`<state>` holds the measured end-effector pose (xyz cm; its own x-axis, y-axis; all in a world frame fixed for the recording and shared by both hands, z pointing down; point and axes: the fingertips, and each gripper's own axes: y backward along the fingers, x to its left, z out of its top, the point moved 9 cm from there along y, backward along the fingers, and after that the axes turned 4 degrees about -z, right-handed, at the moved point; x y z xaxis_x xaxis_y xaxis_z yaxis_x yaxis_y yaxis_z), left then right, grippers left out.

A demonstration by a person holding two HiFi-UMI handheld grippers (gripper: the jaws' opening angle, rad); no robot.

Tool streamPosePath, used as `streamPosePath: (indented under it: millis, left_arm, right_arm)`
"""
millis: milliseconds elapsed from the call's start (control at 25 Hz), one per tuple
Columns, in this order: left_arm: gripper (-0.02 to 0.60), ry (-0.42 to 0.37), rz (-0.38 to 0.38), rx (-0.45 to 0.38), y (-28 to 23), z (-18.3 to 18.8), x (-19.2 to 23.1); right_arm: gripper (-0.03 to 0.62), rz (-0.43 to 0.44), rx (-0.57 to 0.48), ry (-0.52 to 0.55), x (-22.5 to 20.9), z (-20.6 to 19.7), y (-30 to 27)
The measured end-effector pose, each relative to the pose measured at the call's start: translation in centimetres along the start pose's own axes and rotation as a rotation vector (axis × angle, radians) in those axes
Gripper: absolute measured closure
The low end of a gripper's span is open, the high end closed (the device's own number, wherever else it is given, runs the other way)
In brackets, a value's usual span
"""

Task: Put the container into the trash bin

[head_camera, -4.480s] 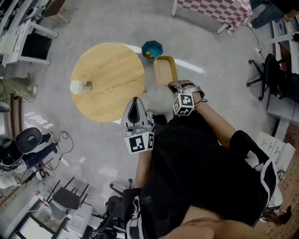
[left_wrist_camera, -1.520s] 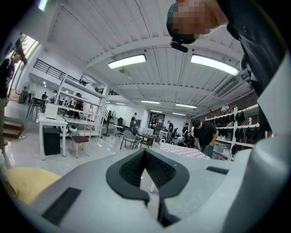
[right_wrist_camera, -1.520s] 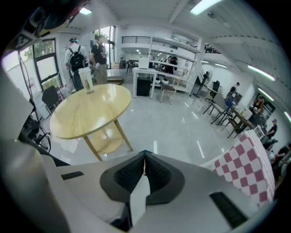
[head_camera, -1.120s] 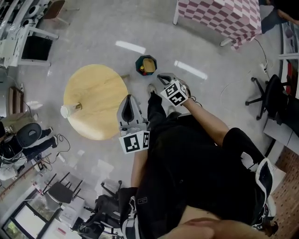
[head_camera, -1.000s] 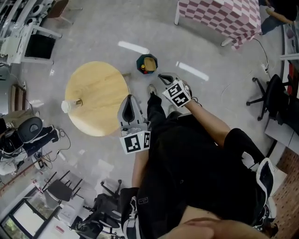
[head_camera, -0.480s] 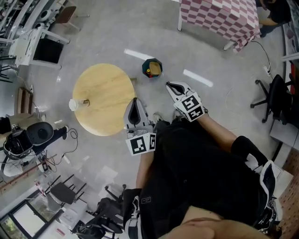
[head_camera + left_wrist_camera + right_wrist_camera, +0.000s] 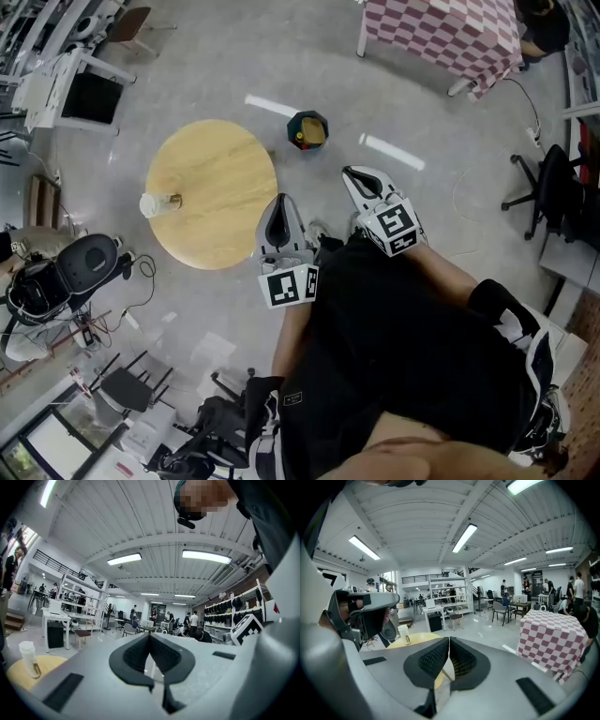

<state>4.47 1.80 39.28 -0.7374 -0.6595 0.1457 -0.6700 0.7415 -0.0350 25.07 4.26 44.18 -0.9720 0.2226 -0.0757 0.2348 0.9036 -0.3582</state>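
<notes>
Inside bin on floor, yellow item, prob. the container; too small to confirm. Table near, cup at its edge. Left gripper, right gripper: jaws together, nothing held. Drop step looks done; next move: none req'd.

In the head view, the bench is sitting left of centre, with a cup standing at its left edge. The trash bin is standing on the floor to its upper right, with the container lying inside. The left gripper is hovering at the bench's lower right, and the right gripper is hovering below the bin.
</notes>
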Motion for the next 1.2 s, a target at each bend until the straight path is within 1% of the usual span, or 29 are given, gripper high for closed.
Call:
streamPosePath:
  millis: [80, 200, 320, 1000, 1200]
  left_arm:
    - [0.576, 0.001, -0.006, 0.001, 0.1, -0.2, 0.3]
    - [0.575, 0.016, -0.019, 0.007, 0.1, -0.5, 0.6]
    - [0.575, 0.003, -0.025, 0.007, 0.1, -0.4, 0.7]
    - [0.575, 0.014, -0.031, 0.001, 1.2, -0.4, 1.5]
    - [0.575, 0.017, -0.067, -0.002, 1.6, -0.2, 1.5]
  right_arm:
    - [0.565, 0.0, -0.015, 0.008, 0.3, 0.3, -0.2]
    - [0.566, -0.005, -0.01, 0.011, 0.5, 0.3, -0.5]
    - [0.566, -0.008, -0.012, 0.004, 0.4, 0.5, -0.7]
    - [0.566, -0.014, -0.016, 0.021, 1.9, 0.5, -0.7]
    - [0.566, -0.017, -0.013, 0.025, 2.4, 0.5, -0.6]
